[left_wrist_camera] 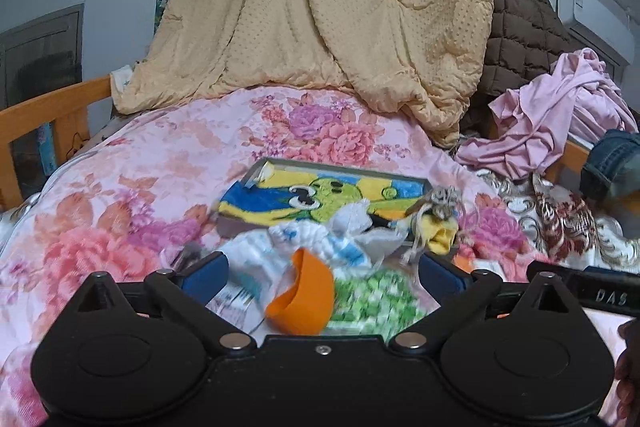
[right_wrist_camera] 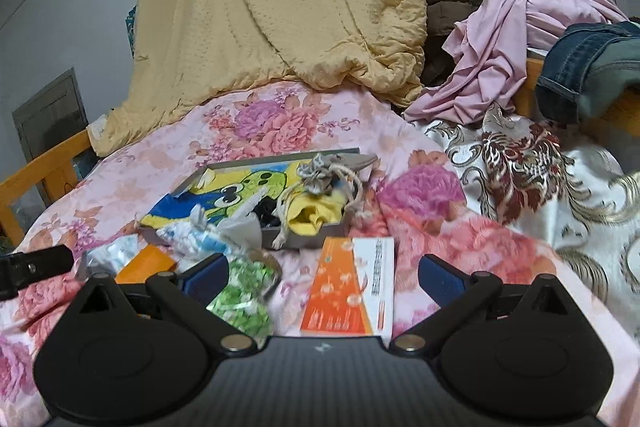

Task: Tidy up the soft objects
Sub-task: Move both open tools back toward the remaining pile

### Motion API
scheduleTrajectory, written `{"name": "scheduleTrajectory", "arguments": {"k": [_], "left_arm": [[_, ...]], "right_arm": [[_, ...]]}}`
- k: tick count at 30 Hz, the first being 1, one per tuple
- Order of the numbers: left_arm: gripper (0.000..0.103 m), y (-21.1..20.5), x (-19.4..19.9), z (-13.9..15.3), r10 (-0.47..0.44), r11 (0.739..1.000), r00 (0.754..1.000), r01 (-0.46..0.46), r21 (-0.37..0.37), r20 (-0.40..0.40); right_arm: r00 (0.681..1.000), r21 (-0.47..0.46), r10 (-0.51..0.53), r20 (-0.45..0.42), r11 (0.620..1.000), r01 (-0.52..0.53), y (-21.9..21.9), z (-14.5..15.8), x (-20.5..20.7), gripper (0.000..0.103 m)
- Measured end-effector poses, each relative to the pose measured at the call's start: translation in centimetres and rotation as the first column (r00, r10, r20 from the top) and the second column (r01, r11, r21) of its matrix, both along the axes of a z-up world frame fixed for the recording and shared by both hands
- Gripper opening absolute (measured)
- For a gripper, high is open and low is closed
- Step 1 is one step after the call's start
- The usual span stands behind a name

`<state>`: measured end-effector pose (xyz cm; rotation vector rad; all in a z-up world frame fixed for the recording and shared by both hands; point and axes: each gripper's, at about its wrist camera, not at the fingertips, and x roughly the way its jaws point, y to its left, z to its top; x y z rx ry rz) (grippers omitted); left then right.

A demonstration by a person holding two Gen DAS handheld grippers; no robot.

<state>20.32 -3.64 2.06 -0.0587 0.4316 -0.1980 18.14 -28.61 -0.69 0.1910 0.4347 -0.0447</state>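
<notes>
A: Soft pile status?
B: Knit white-blue cloth (left_wrist_camera: 308,241) and crinkly green-checked bag (right_wrist_camera: 242,297) bunched just before the grey tray (right_wrist_camera: 304,241), on the floral bed quilt (left_wrist_camera: 132,187).
A: Grippers?
B: Left gripper (left_wrist_camera: 320,273) and right gripper (right_wrist_camera: 320,273) jaws apart, holding nothing. Orange box (right_wrist_camera: 352,287) flat beside the tray; quilt right of it bare.

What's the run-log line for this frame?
left claw: open, over orange cup | right claw: open, over orange box | tray: holds towel, pouch
</notes>
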Motion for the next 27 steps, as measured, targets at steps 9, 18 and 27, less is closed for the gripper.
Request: {"name": "scheduleTrajectory", "arguments": {"k": [9, 18, 27], "left_arm": [[0.101, 2.9, -3.5, -2.5, 0.019, 1.000, 0.999, -0.018, 0.008, -0.029], [0.102, 5.3, -6.4, -4.5, 0.049, 0.999, 0.997, -0.048, 0.012, -0.063], [0.102, 5.9, -7.7, -6.4, 0.046, 0.998, 0.994, -0.042, 0.048, -0.100]], "right_arm": [[1.000, -0.033, 0.021, -0.007, 0.999, -0.021, 2.6, -0.5, -3.2, 0.103], [0.996, -0.122, 0.077, -0.033, 0.989, -0.081, 6.0, -1.5, -5.5, 0.103], [0.991, -0.156, 0.123, -0.046, 0.979, -0.129, 7.6, -2.1, -5.8, 0.103]]}}
